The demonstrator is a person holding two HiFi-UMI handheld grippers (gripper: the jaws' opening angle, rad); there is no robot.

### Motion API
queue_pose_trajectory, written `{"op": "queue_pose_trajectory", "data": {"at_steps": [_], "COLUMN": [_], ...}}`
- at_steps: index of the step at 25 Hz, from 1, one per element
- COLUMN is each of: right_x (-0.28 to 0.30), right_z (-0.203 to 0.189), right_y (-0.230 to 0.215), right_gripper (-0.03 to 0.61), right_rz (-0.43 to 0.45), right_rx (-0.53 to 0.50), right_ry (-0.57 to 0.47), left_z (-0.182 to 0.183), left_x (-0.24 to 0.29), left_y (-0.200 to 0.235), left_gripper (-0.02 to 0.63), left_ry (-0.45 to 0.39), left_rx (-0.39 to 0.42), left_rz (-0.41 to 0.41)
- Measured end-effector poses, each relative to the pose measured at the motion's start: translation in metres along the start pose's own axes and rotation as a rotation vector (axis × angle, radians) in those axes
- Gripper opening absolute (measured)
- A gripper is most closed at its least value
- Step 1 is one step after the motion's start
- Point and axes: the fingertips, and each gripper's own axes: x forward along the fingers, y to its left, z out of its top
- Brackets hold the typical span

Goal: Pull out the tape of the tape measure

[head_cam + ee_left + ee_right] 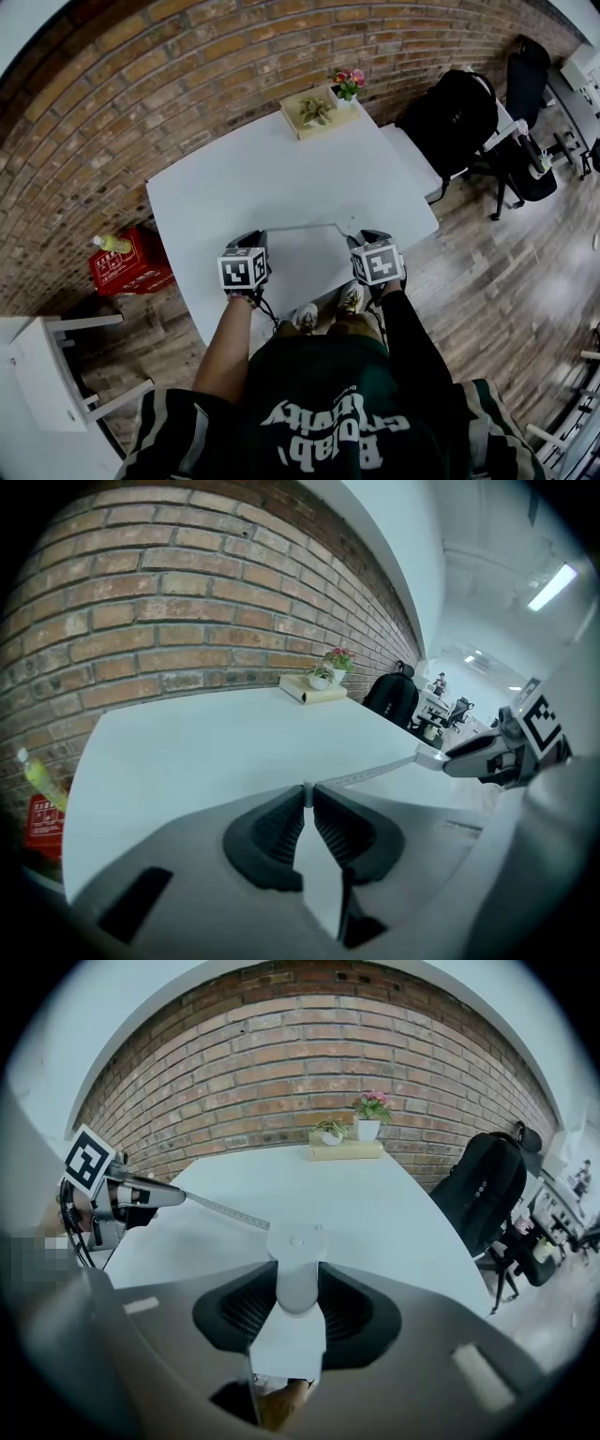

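The table offers open room across its middle and left side. Just inside the table's near edge the tape stretches taut, barring passage there. At the table's far edge, a box with plants stands by the wall. A backpack crowds the table's right side.

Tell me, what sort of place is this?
Probably an office or shared workroom: a white table stands by a brick wall, a black backpack sits beside it, and office chairs stand farther back.
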Motion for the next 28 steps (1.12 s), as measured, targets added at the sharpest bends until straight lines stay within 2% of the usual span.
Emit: {"op": "queue_pose_trajectory", "data": {"at_steps": [6, 15, 28], "right_x": [-0.001, -0.004, -0.006], "right_z": [-0.003, -0.005, -0.007], "right_y": [-0.005, -0.016, -0.02], "right_gripper": [0.15, 0.15, 0.15], "right_rz": [0.001, -0.031, -0.038], "right_rx": [0.022, 0.035, 0.049], "right_ry": [-0.002, 0.003, 0.0], "left_z": [0.004, 0.003, -0.001], "left_x": [-0.008, -0.012, -0.012], "left_y": [0.021, 0.031, 0.033], "left_gripper": [0.037, 0.037, 0.037], "left_ry": [-0.019, -0.019, -0.013], "left_rx": [-0.05, -0.061, -0.064], "left_rz": [0.029, 0.056, 0.054]}}
